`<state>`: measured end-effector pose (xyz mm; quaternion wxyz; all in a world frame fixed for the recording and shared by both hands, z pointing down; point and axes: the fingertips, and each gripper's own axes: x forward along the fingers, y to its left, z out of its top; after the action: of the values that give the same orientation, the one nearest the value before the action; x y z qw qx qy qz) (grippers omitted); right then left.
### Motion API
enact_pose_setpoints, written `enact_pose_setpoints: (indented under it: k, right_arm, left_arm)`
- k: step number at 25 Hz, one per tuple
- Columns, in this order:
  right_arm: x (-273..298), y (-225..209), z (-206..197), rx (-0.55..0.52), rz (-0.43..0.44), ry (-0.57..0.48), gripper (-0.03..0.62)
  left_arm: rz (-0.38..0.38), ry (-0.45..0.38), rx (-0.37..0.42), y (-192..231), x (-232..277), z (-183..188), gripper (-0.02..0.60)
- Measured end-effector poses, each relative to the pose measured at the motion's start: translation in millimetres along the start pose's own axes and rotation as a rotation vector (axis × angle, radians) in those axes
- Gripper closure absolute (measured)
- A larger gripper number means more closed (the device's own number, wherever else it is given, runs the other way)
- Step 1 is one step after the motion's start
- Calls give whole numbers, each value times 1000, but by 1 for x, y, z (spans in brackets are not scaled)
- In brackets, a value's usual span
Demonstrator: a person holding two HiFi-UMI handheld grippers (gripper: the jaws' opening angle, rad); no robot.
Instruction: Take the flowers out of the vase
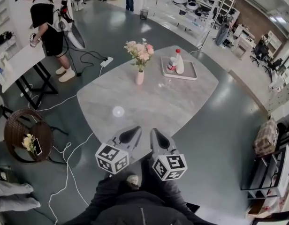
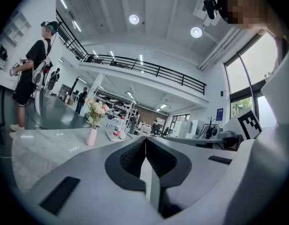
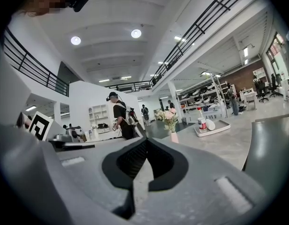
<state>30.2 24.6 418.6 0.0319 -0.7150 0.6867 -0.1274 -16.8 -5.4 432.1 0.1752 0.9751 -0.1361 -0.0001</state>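
Tabletop [image 1: 149,102] spreads wide. At its near edge, left gripper [image 1: 131,134] and right gripper [image 1: 158,137] sit side by side, both pinched closed on nothing — probably just approaching. Well beyond stands the pink vase [image 1: 140,77], flowers [image 1: 140,51] inside, untouched.

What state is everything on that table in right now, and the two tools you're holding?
flowers: in the vase, not taken out
vase: upright on the table
bottles: standing on the tray
left tool: shut, empty
right tool: shut, empty
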Motion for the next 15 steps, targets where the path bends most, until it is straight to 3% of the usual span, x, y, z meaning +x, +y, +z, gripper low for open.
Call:
enact_pose_setpoints:
  k: [15]
  right_arm:
    - [43, -51, 6, 3, 44, 23, 595]
  left_arm:
    - [43, -7, -11, 23, 61, 1, 580]
